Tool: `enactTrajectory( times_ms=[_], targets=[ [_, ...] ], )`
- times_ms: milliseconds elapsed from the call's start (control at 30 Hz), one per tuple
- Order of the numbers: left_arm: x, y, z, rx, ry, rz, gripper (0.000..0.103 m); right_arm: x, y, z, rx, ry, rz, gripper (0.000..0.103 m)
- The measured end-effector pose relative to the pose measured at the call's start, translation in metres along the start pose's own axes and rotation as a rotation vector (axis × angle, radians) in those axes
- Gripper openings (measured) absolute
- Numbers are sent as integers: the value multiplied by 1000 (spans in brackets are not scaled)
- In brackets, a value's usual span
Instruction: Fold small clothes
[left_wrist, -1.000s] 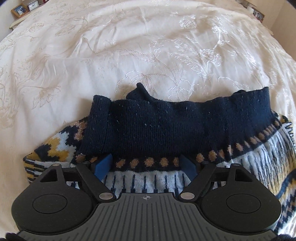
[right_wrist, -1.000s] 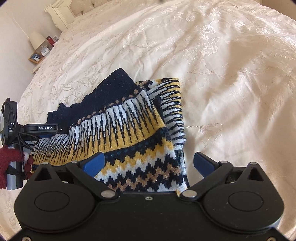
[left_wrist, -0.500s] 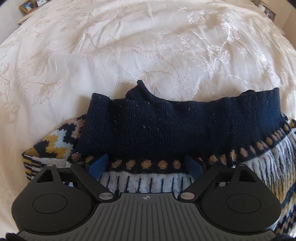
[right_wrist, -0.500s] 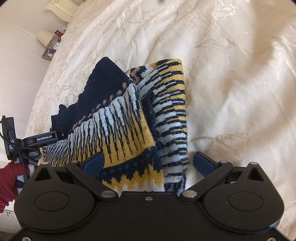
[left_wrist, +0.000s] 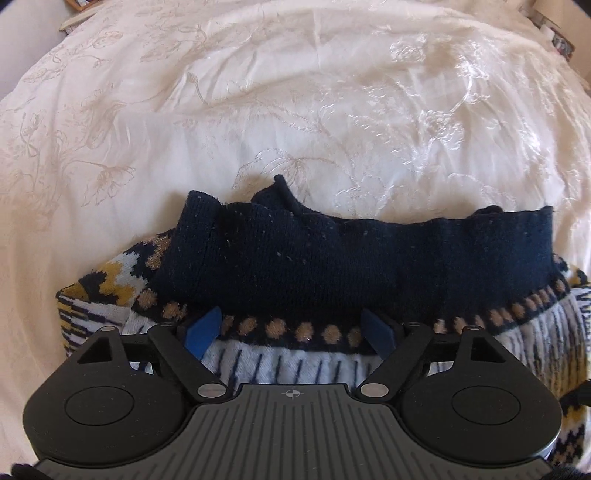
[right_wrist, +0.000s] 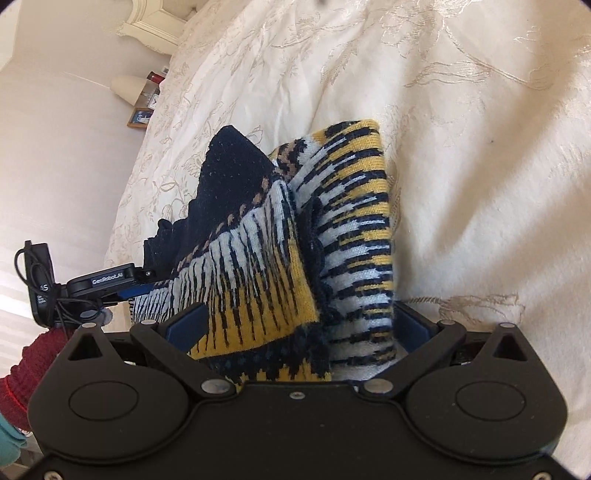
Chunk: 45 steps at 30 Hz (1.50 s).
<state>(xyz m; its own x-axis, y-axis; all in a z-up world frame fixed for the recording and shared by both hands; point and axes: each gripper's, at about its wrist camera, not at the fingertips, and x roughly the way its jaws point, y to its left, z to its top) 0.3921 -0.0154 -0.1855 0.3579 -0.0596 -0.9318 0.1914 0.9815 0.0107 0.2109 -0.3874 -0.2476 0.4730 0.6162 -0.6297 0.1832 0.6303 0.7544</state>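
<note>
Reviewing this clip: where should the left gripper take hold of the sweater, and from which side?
Grip the sweater at its near folded edge, by the dotted band, coming in low from the person's side. The left gripper already straddles that edge, jaws open.

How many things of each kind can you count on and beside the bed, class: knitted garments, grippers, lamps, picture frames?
Knitted garments: 1, the patterned sweater
Grippers: 2, the left gripper and the right gripper
Lamps: 1, the cream lamp
Picture frames: 1, the small frame
Total: 5

Sunlit cream embroidered bedspread (left_wrist: 295, 110)
</note>
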Motion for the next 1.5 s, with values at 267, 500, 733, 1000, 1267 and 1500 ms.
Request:
enactTrajectory(
  times_ms=[267,500,733,1000,1267,1500],
  targets=[
    [-33,-46,-63,56,0,-18,82,-5,-10,7,41,31,64,103],
    [-9,-48,-77,49,49,-31,88,-7,-8,5,17,23,63,98],
    [-31,-31,-80,44,-14,-49,87,-10,-2,5,42,20,8,40],
    [-79,16,-112,40,-36,-45,87,-19,56,3,-28,-24,-147,31],
    [-100,96,-139,-92,-9,-94,87,-13,147,-4,-133,-55,-193,30],
    [-109,147,-144,-114,-23,-141,87,24,239,-20,-226,-57,-113,29]
  ],
)
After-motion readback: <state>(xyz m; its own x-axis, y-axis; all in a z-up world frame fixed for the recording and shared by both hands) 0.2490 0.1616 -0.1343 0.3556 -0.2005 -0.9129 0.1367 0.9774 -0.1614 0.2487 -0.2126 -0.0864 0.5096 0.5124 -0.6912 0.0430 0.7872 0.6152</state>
